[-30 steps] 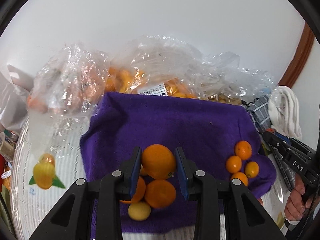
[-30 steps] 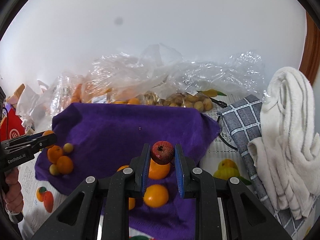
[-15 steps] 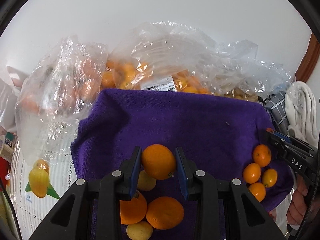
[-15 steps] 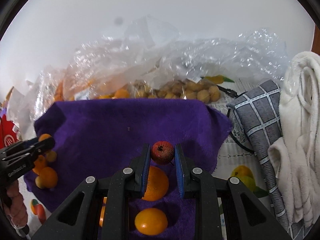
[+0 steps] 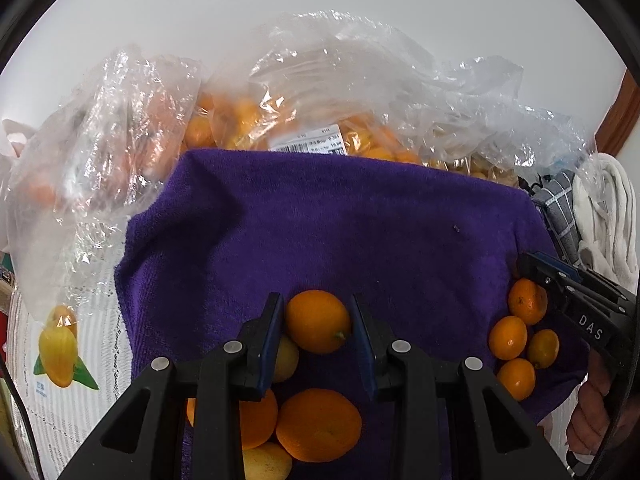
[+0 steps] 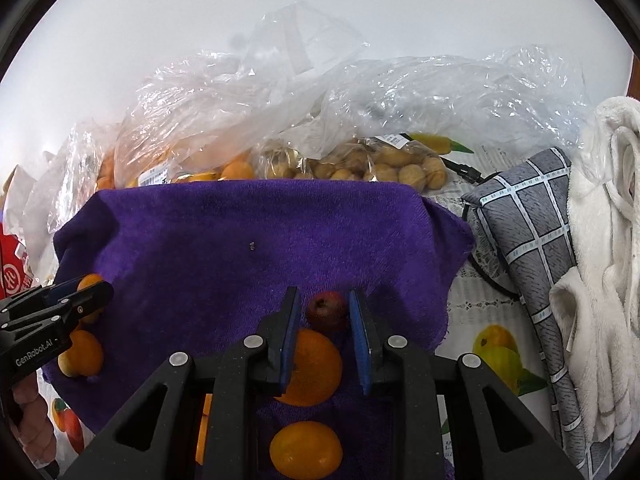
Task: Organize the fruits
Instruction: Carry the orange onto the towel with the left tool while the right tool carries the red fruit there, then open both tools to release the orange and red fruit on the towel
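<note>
Orange (image 5: 318,321) clamped in left hand-held gripper (image 5: 318,330), long axis crosswise, red fruit (image 6: 326,310) loose between right hand-held gripper (image 6: 325,326) pads

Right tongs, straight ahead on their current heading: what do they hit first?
The small red fruit already sits between the right tongs. Past it, the purple towel looks like first contact, though depth is unclear.

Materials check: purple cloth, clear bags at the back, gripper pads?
Purple cloth: looks like terry or microfibre towel, matte, with a fuzzy looped pile and soft folds at the edges.
Clear bags: thin plastic film, glossy, crinkled with sharp highlights.
Gripper pads: blue, smooth, possibly rubber or plastic; the look leaves it open.
</note>
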{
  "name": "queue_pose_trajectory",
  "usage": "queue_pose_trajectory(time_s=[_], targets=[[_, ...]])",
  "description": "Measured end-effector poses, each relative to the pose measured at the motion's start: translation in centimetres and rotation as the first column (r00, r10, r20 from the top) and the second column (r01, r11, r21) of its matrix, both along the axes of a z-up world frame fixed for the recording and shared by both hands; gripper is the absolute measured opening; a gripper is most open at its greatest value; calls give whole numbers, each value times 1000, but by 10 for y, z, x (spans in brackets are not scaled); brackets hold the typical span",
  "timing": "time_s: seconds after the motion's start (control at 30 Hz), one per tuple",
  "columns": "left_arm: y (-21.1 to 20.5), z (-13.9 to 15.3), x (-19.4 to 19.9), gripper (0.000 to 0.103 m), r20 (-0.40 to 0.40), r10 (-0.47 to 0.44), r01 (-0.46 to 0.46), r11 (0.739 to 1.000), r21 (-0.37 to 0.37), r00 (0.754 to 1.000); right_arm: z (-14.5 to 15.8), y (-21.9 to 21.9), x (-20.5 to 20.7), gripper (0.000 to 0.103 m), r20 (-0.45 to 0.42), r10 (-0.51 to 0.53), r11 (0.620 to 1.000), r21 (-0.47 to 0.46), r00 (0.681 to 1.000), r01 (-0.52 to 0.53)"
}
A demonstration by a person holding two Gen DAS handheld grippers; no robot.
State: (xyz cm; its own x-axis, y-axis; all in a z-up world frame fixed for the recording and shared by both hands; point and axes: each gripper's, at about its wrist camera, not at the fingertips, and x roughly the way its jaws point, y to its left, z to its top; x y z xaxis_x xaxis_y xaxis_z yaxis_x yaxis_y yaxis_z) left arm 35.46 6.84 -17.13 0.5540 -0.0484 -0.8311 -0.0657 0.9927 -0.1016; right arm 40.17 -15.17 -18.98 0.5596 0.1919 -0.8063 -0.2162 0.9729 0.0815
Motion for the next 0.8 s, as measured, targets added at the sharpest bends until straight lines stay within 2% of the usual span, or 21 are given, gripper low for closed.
queue_pose_trajectory(time_s=[0.1,0.17,0.23,0.37,0.47,0.5,0.67,0.8], targets=[[-3,2,0,35,-4,-14,14,1000,-9,1000,1,0,0,35,-2,-1,1000,-11,1000,1],[-6,5,-1,39,-4,-20,20,1000,-18,1000,3,-2,-4,36,-2,-7,1000,-11,1000,7],[-10,10,-3,54,7,-20,20,1000,-7,1000,7,-4,-9,37,-2,-15,1000,-6,1000,15],[-12,26,-11,56,28,-22,22,1000,8,999,22,-6,-27,40,20,-19,999,-34,1000,20],[-14,46,-24,63,56,-25,23,999,35,998,42,-16,-50,48,72,-57,997,-55,996,61],[-15,53,-32,65,70,-22,19,999,41,997,49,-22,-60,51,84,-73,996,-49,994,77],[-20,86,-81,70,126,-24,16,998,64,992,81,-46,-104,53,93,-113,993,-24,989,116],[-24,108,-129,77,171,-19,0,994,110,985,105,-62,-151,59,117,-123,992,-19,986,126]])
